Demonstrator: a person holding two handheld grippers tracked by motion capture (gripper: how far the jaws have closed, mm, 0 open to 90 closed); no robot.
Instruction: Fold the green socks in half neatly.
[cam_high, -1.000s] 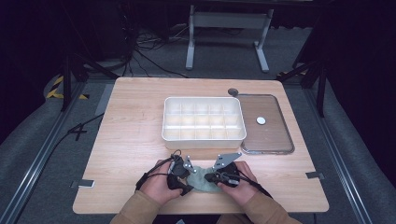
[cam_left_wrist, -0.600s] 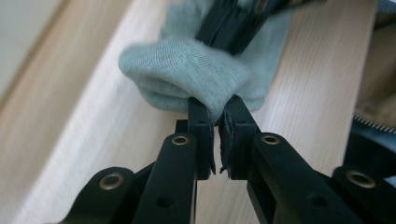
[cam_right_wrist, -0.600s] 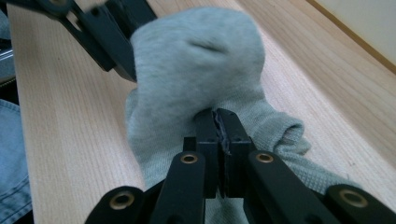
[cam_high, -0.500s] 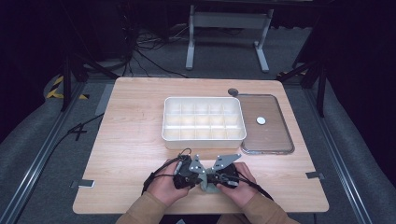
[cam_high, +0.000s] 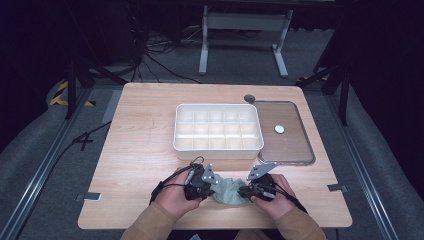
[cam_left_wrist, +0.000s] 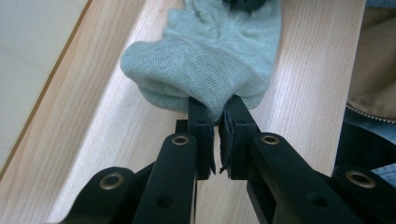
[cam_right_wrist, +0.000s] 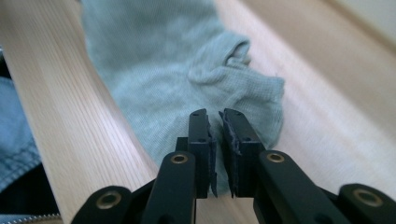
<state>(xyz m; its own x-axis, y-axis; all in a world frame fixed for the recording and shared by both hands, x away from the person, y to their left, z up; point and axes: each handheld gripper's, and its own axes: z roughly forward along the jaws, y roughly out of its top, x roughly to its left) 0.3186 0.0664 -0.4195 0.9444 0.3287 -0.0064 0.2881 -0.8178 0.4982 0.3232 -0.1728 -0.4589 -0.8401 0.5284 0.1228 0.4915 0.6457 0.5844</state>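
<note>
Bare light wooden tabletop (cam_high: 140, 150) was left open to the left of the white plastic compartment box (cam_high: 218, 127). Forward passage from the near edge was blocked by that box and by the clear flat lid (cam_high: 285, 131) just beside it. A narrow strip was left free between box and hands.

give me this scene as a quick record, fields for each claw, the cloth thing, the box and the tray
left claw: jaws closed on an edge of the sock, near the table's front edge
right claw: jaws nearly closed with sock fabric between them
sock: pale green knit, bunched, lying on the table between the two claws
divided box: white, open, many small compartments, looks empty, mid-table
tray: clear, flat, right of the box, touching or nearly so; small white round piece on it
table: light wood
</note>
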